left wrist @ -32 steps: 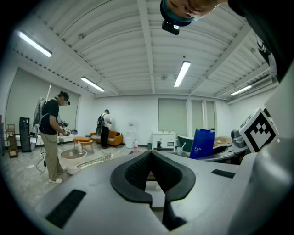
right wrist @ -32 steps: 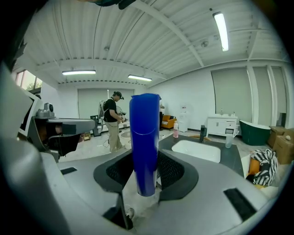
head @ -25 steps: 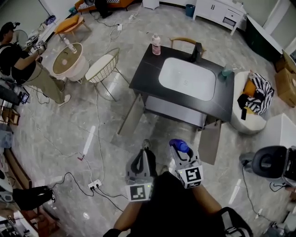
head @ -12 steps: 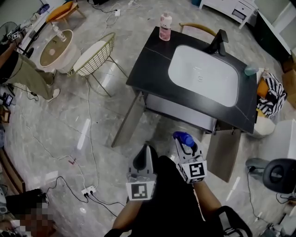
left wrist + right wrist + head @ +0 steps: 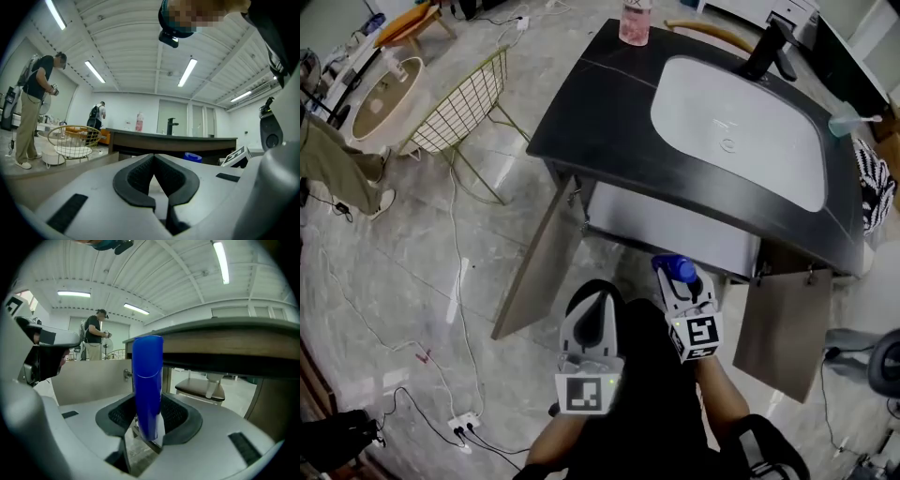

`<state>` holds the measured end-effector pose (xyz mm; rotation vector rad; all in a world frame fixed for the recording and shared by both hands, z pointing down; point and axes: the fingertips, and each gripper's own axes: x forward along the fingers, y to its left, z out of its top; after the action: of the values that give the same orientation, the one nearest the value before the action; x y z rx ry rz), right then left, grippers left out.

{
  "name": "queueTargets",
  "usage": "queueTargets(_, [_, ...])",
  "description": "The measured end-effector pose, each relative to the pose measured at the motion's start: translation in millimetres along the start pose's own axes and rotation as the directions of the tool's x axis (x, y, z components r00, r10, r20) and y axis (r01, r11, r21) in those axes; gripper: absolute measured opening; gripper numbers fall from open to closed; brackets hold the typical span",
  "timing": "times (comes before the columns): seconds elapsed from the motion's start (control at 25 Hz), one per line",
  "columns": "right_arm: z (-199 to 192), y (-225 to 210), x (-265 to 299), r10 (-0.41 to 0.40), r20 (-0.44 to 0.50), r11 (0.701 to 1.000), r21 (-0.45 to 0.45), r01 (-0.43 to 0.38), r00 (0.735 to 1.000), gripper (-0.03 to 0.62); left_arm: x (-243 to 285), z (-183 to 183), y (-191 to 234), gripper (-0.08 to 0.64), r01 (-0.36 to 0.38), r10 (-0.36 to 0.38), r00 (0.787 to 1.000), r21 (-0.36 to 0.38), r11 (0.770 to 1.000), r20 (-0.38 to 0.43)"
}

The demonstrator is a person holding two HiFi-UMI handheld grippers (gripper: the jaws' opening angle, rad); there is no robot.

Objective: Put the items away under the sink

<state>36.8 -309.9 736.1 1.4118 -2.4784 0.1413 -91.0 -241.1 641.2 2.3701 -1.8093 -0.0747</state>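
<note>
Left of the sink (image 5: 741, 131), the near cabinet door (image 5: 539, 272) stands swung wide towards me, so the space under the basin is open from that side.

My left gripper (image 5: 592, 302) is low and in front of the sink, short of the opening. Its fingers (image 5: 136, 178) are pressed together with nothing between them. I judge I am keeping it tucked in so it stays clear of the door and out of the other hand's path.

Just to its right, my right gripper (image 5: 682, 281) carries the blue bottle (image 5: 673, 269), with the fingers (image 5: 176, 416) clamped on either side of its lower body. The bottle stands upright, its top pointing at the dark gap below the sink. It is not yet inside; it is in front of the opening and beneath the edge of the bench (image 5: 600, 112). Holding it low on the body leaves the top free to go in first, and upright means I can set it down on its base.

Right of the sink, the second door (image 5: 783, 323) also hangs open.

On the bench, at the far left corner from the sink, a pink bottle (image 5: 635, 23) waits.
</note>
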Motion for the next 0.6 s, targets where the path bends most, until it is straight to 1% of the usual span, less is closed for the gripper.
queueTargets(0.12, [-36,-5,21,-0.015,0.019,1.0,-0.005,0.016,1.0,0.155,10,-36,4,0.015,0.016,-0.016,0.999,0.004,1.0,0.041])
queueTargets(0.24, [-63,-10,31,-0.032,0.03,0.999,-0.002,0.032,0.999,0.155,12,-60,3,0.015,0.033,-0.034,0.997,0.016,0.999,0.071])
queueTargets(0.4, [-90,-19,42,-0.041,0.041,0.999,-0.005,0.041,0.998,0.155,13,-78,0,0.015,0.044,-0.049,0.993,0.048,0.998,0.104])
queueTargets(0.52, [-103,-21,52,-0.035,0.024,0.999,-0.014,0.035,0.999,0.155,16,-87,0,0.015,0.033,-0.036,0.994,0.036,0.999,0.1])
queueTargets(0.6, [-110,-25,59,-0.035,0.007,0.999,-0.015,0.035,0.999,0.155,20,-87,1,0.015,0.023,-0.027,0.994,0.042,0.999,0.102])
